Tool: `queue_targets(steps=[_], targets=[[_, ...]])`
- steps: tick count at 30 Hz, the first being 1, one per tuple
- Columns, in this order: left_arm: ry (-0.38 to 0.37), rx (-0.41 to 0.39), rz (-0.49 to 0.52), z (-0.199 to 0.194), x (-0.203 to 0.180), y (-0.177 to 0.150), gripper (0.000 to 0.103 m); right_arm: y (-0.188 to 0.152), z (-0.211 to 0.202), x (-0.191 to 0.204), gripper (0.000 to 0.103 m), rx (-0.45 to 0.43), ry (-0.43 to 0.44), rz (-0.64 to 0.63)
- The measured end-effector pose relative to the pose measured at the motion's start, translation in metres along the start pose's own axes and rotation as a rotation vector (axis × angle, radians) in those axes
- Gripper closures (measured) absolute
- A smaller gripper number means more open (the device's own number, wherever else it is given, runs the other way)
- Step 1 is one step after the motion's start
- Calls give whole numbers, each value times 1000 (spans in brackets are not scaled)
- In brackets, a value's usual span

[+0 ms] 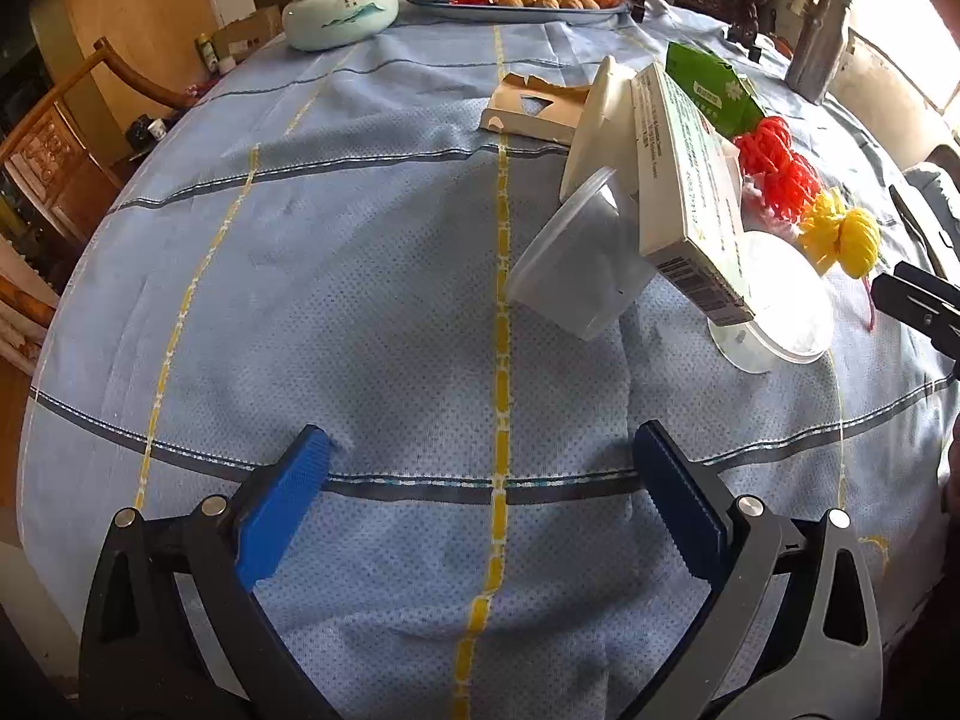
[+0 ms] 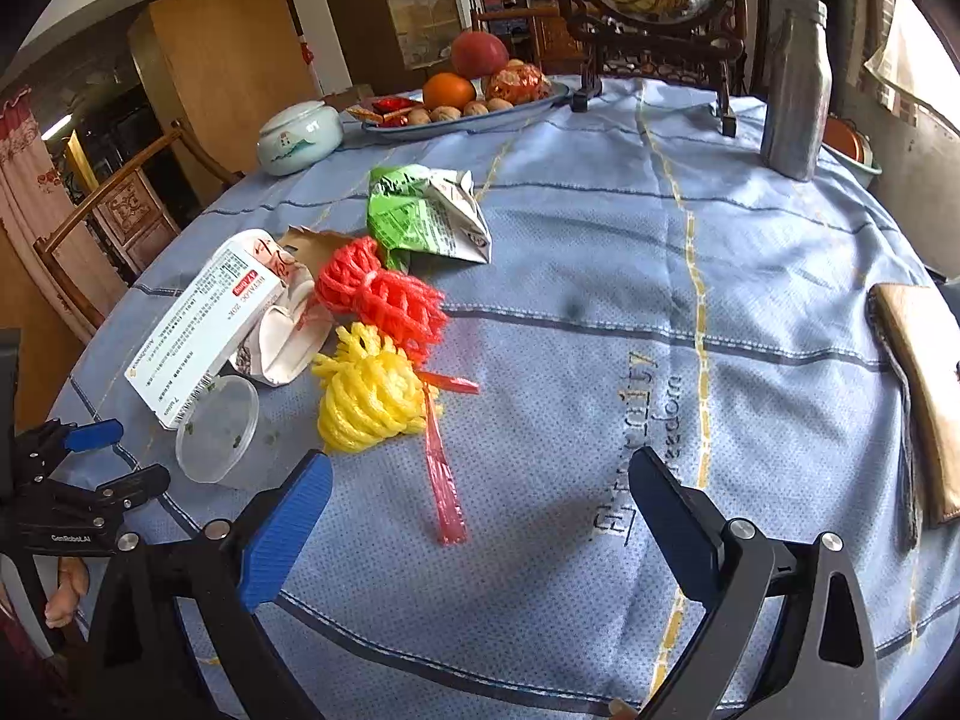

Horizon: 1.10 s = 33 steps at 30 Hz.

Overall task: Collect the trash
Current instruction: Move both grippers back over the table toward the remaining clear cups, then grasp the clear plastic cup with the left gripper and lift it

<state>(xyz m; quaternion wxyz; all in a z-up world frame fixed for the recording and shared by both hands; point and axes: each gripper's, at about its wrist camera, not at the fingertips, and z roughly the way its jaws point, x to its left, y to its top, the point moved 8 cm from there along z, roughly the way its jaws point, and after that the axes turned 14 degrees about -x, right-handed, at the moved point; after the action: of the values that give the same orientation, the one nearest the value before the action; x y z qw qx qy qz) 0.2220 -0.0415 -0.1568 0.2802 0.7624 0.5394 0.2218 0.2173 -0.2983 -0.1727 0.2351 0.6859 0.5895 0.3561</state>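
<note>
Nearest the cameras, the left tool [image 1: 480, 468] and the right tool [image 2: 480, 492] both hover over the round desk covered in a pale blue checked cloth [image 2: 600, 360], each with its blue-padded fingers spread wide and nothing between them. Just ahead of the right tool lies a flat red plastic strip [image 2: 441, 474], and touching its far end sits a bunched yellow foam net [image 2: 366, 402], with a bunched red foam net [image 2: 384, 294] pressed against that. To their left, a clear round plastic tub [image 2: 216, 432] lies under a white printed cardboard box [image 2: 210, 324] that leans across it, beside a crumpled white paper wrapper [image 2: 288, 336]. Farther back rest a torn brown cardboard piece [image 1: 534, 111] and a crumpled green-and-white paper carton [image 2: 426, 216]. Nothing looks collected yet, and no bin is in view. A sound start would probably be the yellow net: it is closest to the right tool, soft, and should compress readily if the fingers close around its middle rather than snagging a stray loop.
</note>
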Motion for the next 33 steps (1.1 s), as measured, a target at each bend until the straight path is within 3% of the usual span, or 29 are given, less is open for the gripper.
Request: queue_targets(steps=[7, 10, 15, 20, 23, 27, 30, 33], targets=[[-1, -10, -4, 0, 0, 0, 6, -6, 7, 1, 5, 44, 13, 10], [46, -2, -19, -3, 5, 1, 6, -8, 7, 4, 4, 56, -2, -25], [117, -130, 116, -33, -2, 26, 6, -13, 12, 10, 4, 94, -65, -126], [16, -208, 154, -47, -33, 66, 6, -13, 12, 10, 4, 97, -50, -133], [-77, -166, 166, -25, -60, 85, 6, -10, 8, 5, 4, 73, 10, -61], [-78, -105, 169, 14, -75, 93, 6, -5, 3, -4, 4, 42, 78, 48], [-4, -73, 164, 35, -59, 91, 6, -5, 4, -3, 4, 41, 76, 44], [67, -71, 100, 30, -18, 86, 6, -6, 4, -2, 4, 43, 69, 32]])
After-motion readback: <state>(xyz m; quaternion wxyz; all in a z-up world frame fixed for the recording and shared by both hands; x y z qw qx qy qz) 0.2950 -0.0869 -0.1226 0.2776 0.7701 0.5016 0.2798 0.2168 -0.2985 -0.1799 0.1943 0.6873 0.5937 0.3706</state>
